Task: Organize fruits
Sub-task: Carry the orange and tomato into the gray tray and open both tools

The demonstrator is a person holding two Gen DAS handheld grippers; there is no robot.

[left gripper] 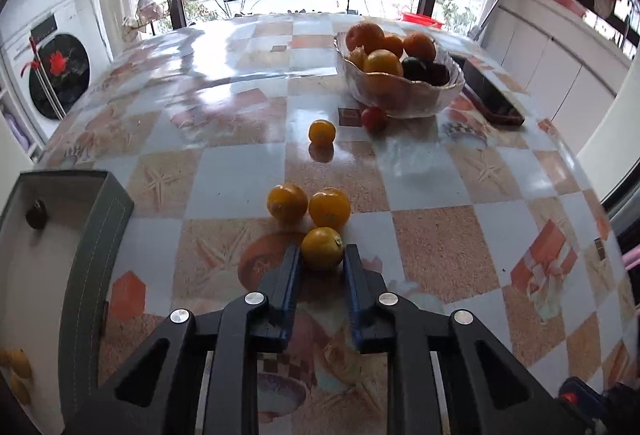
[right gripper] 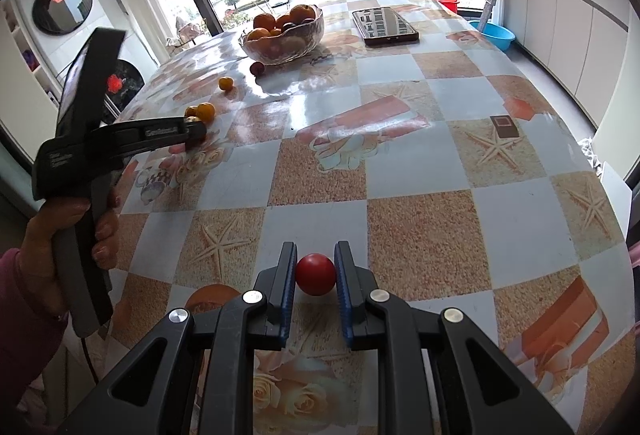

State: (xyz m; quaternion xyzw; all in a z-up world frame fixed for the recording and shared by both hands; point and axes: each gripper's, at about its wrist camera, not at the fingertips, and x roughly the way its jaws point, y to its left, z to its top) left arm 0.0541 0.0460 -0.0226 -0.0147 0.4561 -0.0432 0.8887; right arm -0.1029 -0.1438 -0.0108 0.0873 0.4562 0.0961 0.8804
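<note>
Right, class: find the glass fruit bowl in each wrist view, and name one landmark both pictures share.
Left wrist view: glass fruit bowl sits upper right of centre, far across the table.
Right wrist view: the bowl sits upper left of centre, left of the phone.
Shared landmark: the small red fruit beside the bowl.

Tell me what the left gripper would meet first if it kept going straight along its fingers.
The left gripper is shut on a yellow-orange fruit. Straight ahead, the two loose orange fruits lie closest, probably almost touching the held one; depth is hard to judge.
</note>
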